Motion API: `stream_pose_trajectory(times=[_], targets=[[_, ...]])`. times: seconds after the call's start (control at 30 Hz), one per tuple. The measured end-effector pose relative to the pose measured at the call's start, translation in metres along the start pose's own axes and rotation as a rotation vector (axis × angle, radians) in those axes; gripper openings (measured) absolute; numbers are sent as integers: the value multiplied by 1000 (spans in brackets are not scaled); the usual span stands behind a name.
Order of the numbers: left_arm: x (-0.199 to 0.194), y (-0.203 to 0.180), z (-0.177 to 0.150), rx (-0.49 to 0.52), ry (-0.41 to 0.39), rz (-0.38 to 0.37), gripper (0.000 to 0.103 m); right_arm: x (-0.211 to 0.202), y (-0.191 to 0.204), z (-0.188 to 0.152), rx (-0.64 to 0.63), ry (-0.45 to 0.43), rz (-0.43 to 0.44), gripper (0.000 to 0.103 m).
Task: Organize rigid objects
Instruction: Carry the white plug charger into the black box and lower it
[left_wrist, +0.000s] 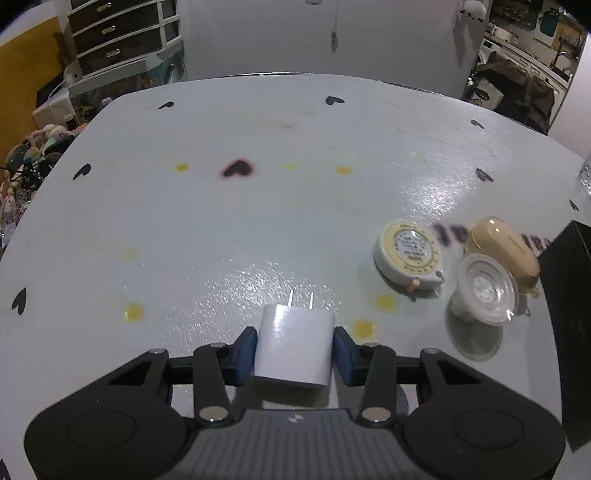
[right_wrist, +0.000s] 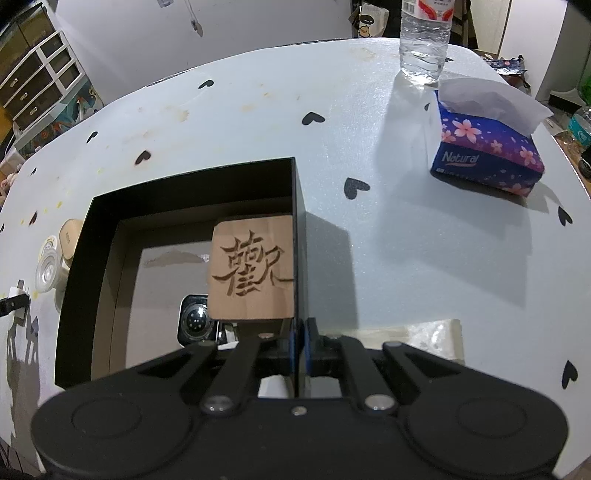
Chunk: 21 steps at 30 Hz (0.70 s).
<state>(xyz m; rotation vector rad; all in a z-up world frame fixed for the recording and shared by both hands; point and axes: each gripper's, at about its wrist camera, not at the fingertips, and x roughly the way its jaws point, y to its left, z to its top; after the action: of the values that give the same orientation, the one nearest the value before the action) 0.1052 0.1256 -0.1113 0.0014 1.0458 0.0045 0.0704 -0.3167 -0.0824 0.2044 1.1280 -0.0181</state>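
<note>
The left hand-held gripper (left_wrist: 294, 341) squeezes the white plug (left_wrist: 293, 345) on the table (left_wrist: 221, 221). Next, lift it into the black box (right_wrist: 299, 229), whose wall the right hand-held gripper (right_wrist: 300, 332) pinches shut.

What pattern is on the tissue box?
Pink cherry blossoms on dark blue and purple; the tissue box shows best in the right wrist view.

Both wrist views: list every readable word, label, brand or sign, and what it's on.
"Natural": tissue box, on its blue side.
One large carved Chinese character, intricate, not read with certainty: wooden block.
Ring of print: round tape measure, too small to read.
Brand word: beige case, blurred.
Red and white label: water bottle, cut off at the frame edge, unreadable.
White charger: no text visible.
</note>
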Motion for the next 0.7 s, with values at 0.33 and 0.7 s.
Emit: stream_pose_trajectory(times=[0.33, 0.7], targets=[[-57, -58, 25, 76, -116, -255, 44, 0, 0, 0, 0, 0, -1, 5], [-73, -199, 31, 616, -49, -655, 44, -1, 1, 1, -3, 0, -3, 6]])
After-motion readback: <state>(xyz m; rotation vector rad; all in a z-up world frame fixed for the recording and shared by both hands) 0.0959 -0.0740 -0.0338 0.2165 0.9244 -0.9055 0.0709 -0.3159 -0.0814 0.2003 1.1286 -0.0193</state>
